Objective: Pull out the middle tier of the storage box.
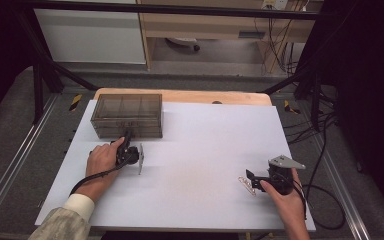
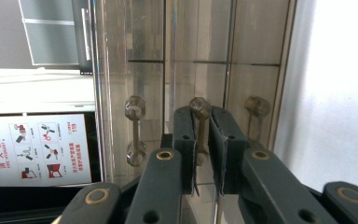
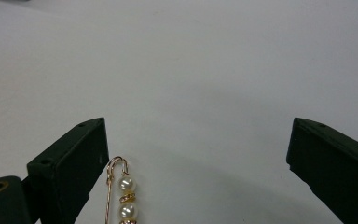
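Note:
A smoky see-through drawer box (image 1: pixel 126 115) stands at the table's far left. My left gripper (image 1: pixel 128 136) reaches its front, turned on its side. In the left gripper view, my left gripper (image 2: pixel 204 119) is shut on the middle drawer handle (image 2: pixel 199 107), a slim bar with faceted knobs, with the pads pressing on the bar. Two matching handles (image 2: pixel 135 109) (image 2: pixel 257 105) flank it. At the near right, my right gripper (image 1: pixel 250 176) rests low over a gold pin with pearls (image 1: pixel 247 185). In the right gripper view, my right gripper (image 3: pixel 198 135) is open, and the pearl pin (image 3: pixel 126 191) lies close to one jaw.
The white tabletop (image 1: pixel 205 140) stretches between the two hands. A wooden edge (image 1: pixel 180 95) runs along the far side. Black frame bars and cables (image 1: pixel 325 165) flank the table. A safety poster (image 2: pixel 37 149) shows beside the box.

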A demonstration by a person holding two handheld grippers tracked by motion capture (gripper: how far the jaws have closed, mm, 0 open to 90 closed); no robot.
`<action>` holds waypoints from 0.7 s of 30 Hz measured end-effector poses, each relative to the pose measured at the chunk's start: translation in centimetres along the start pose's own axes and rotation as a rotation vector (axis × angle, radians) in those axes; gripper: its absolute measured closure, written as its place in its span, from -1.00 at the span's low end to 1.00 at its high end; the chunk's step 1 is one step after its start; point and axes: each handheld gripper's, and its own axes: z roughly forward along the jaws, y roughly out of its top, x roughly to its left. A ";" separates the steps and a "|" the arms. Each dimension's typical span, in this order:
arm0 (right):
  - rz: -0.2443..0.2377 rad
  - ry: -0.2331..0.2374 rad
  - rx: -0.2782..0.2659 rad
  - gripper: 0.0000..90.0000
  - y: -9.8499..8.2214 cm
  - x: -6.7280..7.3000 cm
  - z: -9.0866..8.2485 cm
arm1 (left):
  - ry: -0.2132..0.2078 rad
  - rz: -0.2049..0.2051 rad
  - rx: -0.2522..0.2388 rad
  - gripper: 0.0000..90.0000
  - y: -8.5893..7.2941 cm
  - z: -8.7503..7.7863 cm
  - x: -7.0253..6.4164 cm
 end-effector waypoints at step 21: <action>-0.003 0.003 -0.005 -0.87 0.1 0.1 -0.1 | 0.002 -0.034 -0.008 0.81 0.1 -3.2 -0.4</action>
